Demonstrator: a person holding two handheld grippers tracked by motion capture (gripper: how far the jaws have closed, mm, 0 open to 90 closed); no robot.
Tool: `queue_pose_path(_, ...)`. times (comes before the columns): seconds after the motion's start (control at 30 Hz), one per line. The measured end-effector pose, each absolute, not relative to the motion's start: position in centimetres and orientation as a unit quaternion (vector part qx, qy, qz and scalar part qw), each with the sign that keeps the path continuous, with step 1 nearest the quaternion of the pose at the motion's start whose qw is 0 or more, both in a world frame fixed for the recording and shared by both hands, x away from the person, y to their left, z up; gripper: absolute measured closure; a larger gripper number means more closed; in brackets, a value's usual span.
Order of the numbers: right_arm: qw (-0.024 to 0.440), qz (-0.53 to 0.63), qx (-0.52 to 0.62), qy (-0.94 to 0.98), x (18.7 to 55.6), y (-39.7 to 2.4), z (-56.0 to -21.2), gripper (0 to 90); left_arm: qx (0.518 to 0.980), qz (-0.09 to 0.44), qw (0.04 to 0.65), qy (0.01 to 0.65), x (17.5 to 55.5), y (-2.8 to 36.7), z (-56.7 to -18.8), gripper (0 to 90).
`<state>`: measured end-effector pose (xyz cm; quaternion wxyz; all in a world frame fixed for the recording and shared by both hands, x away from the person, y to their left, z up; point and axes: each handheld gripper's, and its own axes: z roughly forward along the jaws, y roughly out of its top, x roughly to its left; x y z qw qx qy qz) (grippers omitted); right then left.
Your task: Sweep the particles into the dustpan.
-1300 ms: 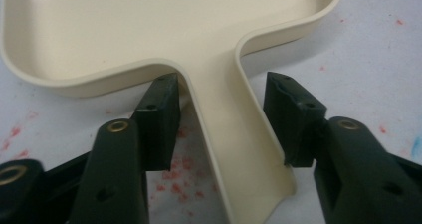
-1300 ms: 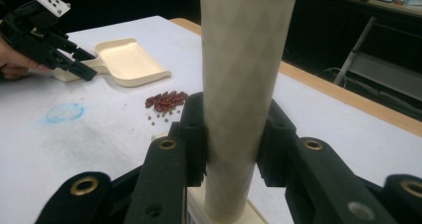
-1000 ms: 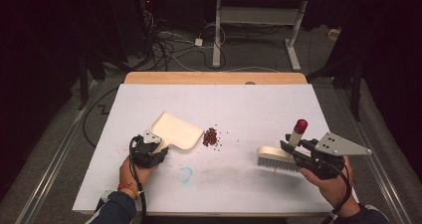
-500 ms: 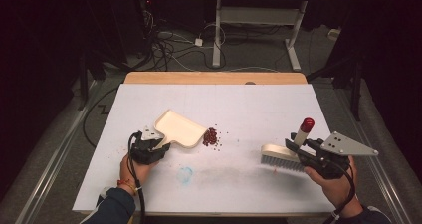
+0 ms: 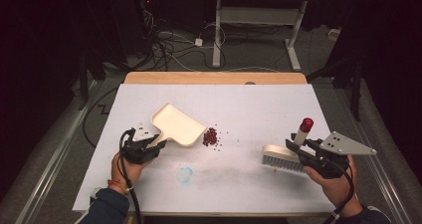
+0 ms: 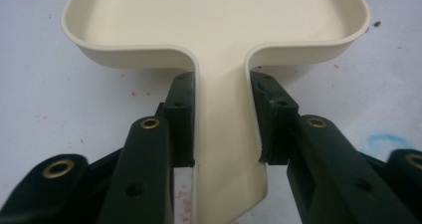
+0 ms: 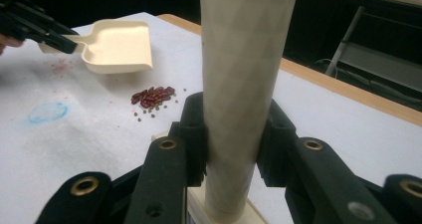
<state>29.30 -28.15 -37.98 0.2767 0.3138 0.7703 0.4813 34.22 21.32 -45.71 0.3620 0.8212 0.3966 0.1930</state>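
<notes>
Cream dustpan (image 6: 219,30) front edge cut off.

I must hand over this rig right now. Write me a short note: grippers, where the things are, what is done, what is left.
Left gripper: shut on the dustpan handle, pan beside the beans.
Right gripper: shut on the brush handle, bristles at the table's right side.
Red beans: in a small pile mid-table, right of the pan's open edge.
Done: both tools gripped.
Left: sweep the beans into the empty pan.
</notes>
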Motion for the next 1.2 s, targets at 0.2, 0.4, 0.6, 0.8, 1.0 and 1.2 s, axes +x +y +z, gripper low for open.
queue_pose_path(0.2,0.278,0.477,0.324,0.768,29.6,-28.5,-38.3,70.5,0.823,0.192,0.366,0.389,32.8,21.5,-45.1,63.8)
queue_pose_path(0.4,0.278,0.479,0.330,0.764,30.6,-28.2,-38.3,70.5,0.847,0.170,0.337,0.374,30.8,21.1,-45.7,63.8)
queue_pose_path(0.6,0.279,0.475,0.330,0.766,31.8,-27.2,-38.4,70.5,0.864,0.134,0.309,0.375,29.7,21.0,-46.5,63.8)
queue_pose_path(0.8,0.287,0.474,0.327,0.766,33.9,-25.5,-38.2,70.5,0.868,0.124,0.307,0.371,29.4,20.7,-46.4,63.7)
queue_pose_path(1.0,0.287,0.468,0.335,0.766,38.7,-22.3,-38.5,70.5,0.869,0.125,0.307,0.368,29.5,20.2,-46.7,63.7)
queue_pose_path(1.2,0.281,0.459,0.353,0.765,42.0,-20.1,-38.5,70.5,0.871,0.123,0.306,0.365,29.6,19.9,-46.9,63.6)
